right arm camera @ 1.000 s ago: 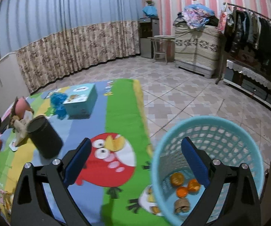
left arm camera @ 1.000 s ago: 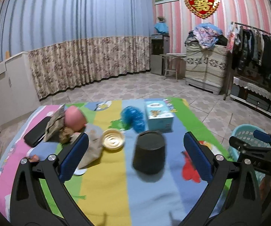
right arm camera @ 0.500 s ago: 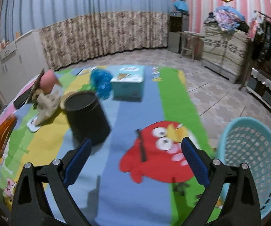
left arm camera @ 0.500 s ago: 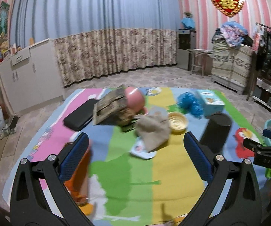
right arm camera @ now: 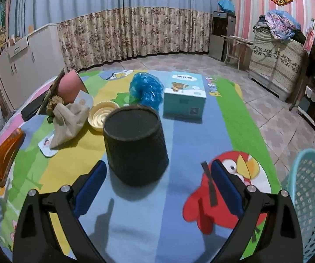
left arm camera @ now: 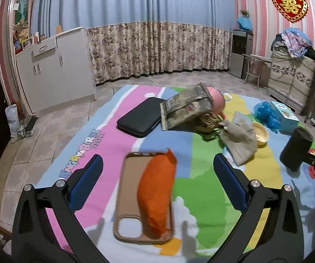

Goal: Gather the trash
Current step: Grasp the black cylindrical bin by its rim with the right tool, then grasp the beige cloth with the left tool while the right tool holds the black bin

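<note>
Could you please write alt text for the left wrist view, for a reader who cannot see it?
The open left gripper hovers over a crumpled orange plastic wrapper lying on a tan phone case on a colourful cartoon play mat. Beyond lie a flat black case, a beige cloth and a black cylindrical container.

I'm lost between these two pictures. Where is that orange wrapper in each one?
Left wrist view: the orange wrapper lies bottom centre, on a tan phone case, between the open left gripper fingers.
Right wrist view: orange wrapper at the far left edge.
Shared landmark: the black cylinder.
</note>
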Tool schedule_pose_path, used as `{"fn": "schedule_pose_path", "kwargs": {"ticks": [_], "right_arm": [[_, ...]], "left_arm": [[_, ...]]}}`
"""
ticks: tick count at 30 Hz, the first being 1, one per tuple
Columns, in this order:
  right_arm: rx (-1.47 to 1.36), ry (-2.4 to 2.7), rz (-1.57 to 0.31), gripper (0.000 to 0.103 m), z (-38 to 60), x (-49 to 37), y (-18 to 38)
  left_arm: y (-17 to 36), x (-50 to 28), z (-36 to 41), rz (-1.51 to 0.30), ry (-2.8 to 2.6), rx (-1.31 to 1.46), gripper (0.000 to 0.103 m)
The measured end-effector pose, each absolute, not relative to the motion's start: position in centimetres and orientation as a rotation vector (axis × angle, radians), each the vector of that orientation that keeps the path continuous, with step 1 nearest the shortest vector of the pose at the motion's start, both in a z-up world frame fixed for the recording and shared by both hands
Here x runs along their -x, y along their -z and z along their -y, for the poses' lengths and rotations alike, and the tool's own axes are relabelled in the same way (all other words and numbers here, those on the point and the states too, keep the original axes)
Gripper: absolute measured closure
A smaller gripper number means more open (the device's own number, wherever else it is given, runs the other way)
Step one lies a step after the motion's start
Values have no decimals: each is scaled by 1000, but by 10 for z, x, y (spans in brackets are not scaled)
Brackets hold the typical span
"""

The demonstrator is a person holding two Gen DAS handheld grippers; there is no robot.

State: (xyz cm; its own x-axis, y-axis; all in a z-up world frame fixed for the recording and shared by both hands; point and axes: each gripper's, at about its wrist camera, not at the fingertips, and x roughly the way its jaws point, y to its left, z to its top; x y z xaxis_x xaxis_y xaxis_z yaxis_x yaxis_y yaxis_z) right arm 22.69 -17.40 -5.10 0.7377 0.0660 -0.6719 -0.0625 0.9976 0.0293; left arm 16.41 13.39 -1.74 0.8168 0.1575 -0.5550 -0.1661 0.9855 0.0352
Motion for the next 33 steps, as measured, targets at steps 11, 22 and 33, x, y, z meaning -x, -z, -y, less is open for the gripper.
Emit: {"fn": "schedule_pose_path", "kwargs": {"ticks": [11,22,33], "right_arm": [[-30,-135,-739,32,161,-249,52],[10,-89,-648,37,182,-225,31],[-68,-43,-659,37,220,-224,32]], "left_arm": [[12,-208,-103,-598,-105,19,6],[44,-264,-21,-703,30,-37,6],[83,-296,5,-844,102,-62,51]]}}
